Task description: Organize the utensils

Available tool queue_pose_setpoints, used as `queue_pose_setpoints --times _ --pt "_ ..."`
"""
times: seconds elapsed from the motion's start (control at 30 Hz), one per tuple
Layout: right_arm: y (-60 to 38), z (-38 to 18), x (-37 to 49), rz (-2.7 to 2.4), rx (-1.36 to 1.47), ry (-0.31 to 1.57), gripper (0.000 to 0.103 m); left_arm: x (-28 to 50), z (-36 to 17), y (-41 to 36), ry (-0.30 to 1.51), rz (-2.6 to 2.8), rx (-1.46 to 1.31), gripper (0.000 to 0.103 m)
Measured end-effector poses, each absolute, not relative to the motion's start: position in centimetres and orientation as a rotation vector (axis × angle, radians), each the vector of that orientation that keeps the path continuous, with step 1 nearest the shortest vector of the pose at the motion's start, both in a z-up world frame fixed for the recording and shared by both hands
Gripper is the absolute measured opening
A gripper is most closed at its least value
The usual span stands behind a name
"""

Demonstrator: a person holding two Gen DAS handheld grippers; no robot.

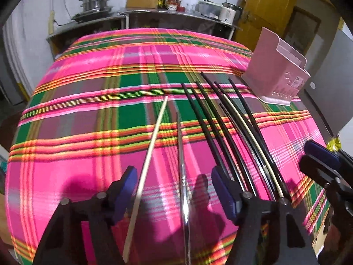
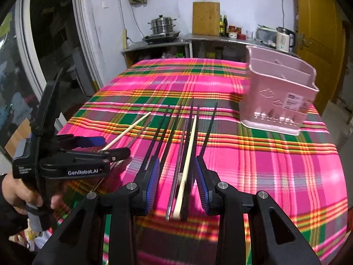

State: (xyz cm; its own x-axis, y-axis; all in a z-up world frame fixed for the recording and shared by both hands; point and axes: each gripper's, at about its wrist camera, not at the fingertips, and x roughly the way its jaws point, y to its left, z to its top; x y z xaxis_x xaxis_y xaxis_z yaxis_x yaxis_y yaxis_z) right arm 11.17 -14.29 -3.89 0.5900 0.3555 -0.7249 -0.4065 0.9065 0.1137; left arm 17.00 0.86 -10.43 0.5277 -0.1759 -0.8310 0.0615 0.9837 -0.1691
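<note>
Several black chopsticks (image 1: 220, 123) (image 2: 163, 128) lie side by side on the pink plaid tablecloth (image 1: 88, 101) (image 2: 275, 165). My left gripper (image 1: 173, 172) (image 2: 110, 146) is open and low over the cloth. A pale wooden chopstick (image 1: 152, 145) (image 2: 130, 130) and a metal chopstick (image 1: 181, 154) lie between its blue pads, which do not press on them. My right gripper (image 2: 176, 161) (image 1: 320, 159) is open too, straddling a cream chopstick (image 2: 187, 154) (image 1: 247, 130), a metal chopstick (image 2: 176, 170) and a black one. A pink utensil holder (image 1: 275, 75) (image 2: 278, 97) stands upright at the far right.
A person's hand (image 2: 22, 196) holds the left gripper's handle. Beyond the table, a steel counter (image 1: 154, 15) (image 2: 198, 39) carries a steamer pot (image 2: 162, 24), a cutting board (image 2: 206, 18) and a kettle (image 2: 283, 38). A yellow door (image 2: 317, 33) is at the right and a grey panel (image 1: 331, 88) is beside the holder.
</note>
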Motion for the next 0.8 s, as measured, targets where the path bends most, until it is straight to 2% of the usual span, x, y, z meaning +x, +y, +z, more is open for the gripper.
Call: queue_pose_setpoints --times 0.13,0.27,0.43,0.6,0.8 --pt "-13.5 -5.1 13.4 0.452 -0.062 0.867 0.028 18.2 -10.7 0.4 1.005 -0.161 -0.122 0.066" --pt "-13.0 -6.1 15.3 0.471 -0.042 0.905 0.019 19.0 -10.7 0.3 1.002 -0.176 -0.108 0.057" --pt "-12.6 -6.9 17.3 0.487 -0.017 0.935 0.015 19.6 -10.7 0.5 0.994 -0.186 -0.112 0.05" --pt "-12.2 -7.7 18.9 0.496 -0.007 0.96 0.011 19.9 -10.6 0.4 0.992 -0.186 -0.102 0.037" --pt "-11.8 -8.3 19.7 0.507 -0.009 0.974 0.01 19.3 -9.4 0.0 0.935 -0.214 -0.101 0.036"
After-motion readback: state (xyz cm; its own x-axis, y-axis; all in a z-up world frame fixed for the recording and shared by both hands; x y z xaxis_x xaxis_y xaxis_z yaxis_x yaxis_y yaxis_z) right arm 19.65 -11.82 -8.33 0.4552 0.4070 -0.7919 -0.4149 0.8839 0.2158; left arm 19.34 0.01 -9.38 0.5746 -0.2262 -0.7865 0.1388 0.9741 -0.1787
